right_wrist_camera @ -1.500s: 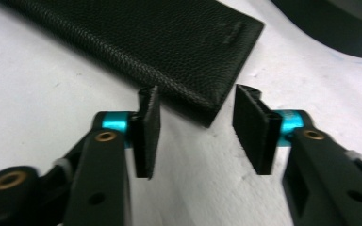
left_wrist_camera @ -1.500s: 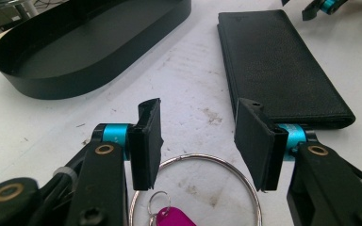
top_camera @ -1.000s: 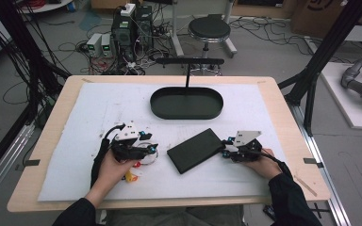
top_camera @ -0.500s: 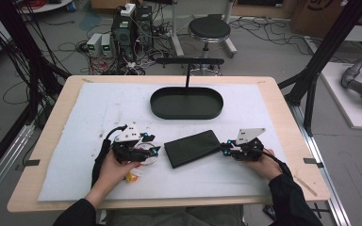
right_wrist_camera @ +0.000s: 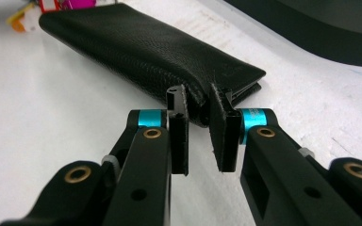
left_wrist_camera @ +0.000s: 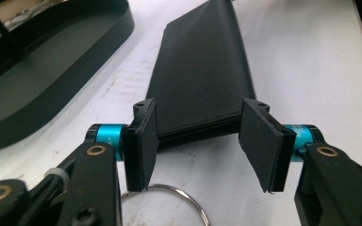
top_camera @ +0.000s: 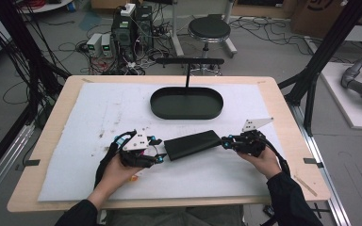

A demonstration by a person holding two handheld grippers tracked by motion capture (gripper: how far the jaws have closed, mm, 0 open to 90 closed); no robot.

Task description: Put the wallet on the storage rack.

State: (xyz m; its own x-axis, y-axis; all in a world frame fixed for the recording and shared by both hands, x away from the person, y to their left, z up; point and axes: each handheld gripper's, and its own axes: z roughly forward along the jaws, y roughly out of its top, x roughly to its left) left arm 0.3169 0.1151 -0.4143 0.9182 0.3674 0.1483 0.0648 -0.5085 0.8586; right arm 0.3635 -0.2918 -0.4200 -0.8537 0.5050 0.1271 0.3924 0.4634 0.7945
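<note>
1. The right gripper (right_wrist_camera: 199,117) is pinched narrow on the near end of the black leather wallet (right_wrist_camera: 141,52).
2. The wallet has swung more level since a second ago.
3. Its far end now sits between the left gripper's (left_wrist_camera: 198,136) wide-open jaws, ready to be grasped.

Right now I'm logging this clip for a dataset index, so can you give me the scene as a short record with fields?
setting: white mat on a wooden table
main item: black leather wallet, lying flat between the two grippers
left gripper: jaws open, spread about the wallet's near end
right gripper: jaws closed on the wallet's edge, pinching the leather
behind the wallet: black oval tray with an upright post
other: metal key ring on the mat below the left jaws
</note>
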